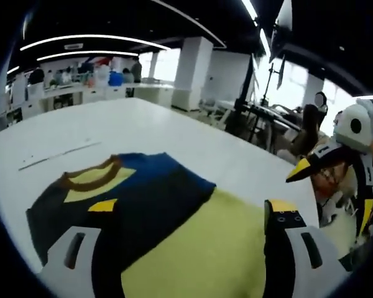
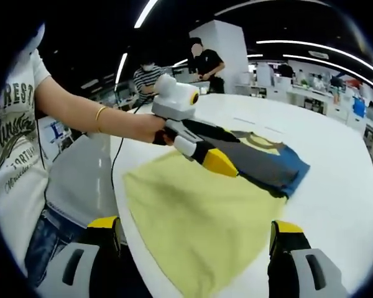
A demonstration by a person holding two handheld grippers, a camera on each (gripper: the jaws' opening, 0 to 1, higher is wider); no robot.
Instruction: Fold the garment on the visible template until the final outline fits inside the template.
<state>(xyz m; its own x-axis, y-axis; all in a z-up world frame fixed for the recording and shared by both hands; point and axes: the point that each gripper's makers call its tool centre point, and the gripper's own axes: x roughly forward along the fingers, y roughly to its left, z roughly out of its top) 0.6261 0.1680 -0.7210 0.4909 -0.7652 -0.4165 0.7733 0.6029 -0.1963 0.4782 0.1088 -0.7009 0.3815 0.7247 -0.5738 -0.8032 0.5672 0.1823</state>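
Yellow cloth nearest, the lower body of the garment (image 2: 205, 217), spread flat on the white table (image 2: 342, 180) with its hem toward the person's side, presumably smoothed for the first fold. Over that yellow panel, right gripper (image 2: 196, 231) hanging with jaws spread wide, pinching nothing. Just past the yellow, at the seam with the dark grey and blue chest band, left gripper (image 1: 193, 211) also spread and empty above the cloth, likely lining up on an edge. Beyond the band, brown collar (image 1: 90, 172) pointing away. No template outline plainly visible around the garment. Farther off, desks and standing people.
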